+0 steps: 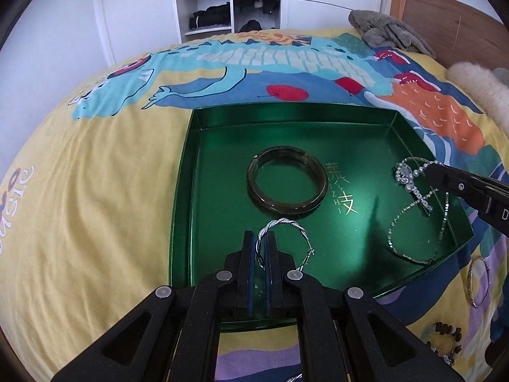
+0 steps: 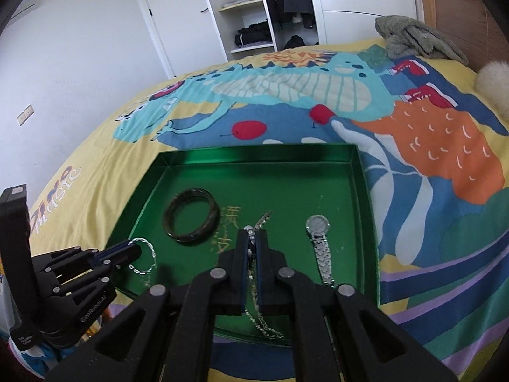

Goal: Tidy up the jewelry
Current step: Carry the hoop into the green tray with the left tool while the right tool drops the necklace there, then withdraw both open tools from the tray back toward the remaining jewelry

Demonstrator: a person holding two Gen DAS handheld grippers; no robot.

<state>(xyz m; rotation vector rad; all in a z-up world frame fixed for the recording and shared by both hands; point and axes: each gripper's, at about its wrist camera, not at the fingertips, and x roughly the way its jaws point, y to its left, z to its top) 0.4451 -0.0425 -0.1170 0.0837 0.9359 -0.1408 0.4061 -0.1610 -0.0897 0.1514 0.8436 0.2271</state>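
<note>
Two grippers hang over our green tray (image 1: 191,165), whose four raised walls leave open floor toward 12 o'clock. Our left gripper (image 1: 261,248) is clenched on one twisted silver hoop (image 1: 286,226); our right gripper (image 2: 252,245) is clenched on one silver chain (image 2: 257,315). One dark bangle (image 2: 191,219) lies at 10 o'clock, one watch (image 2: 319,242) at 3 o'clock

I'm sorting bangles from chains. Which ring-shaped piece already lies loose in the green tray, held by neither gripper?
The dark bangle: thick, smooth and flat on the tray floor. The twisted silver hoop is thin and pinched in the left gripper.
</note>
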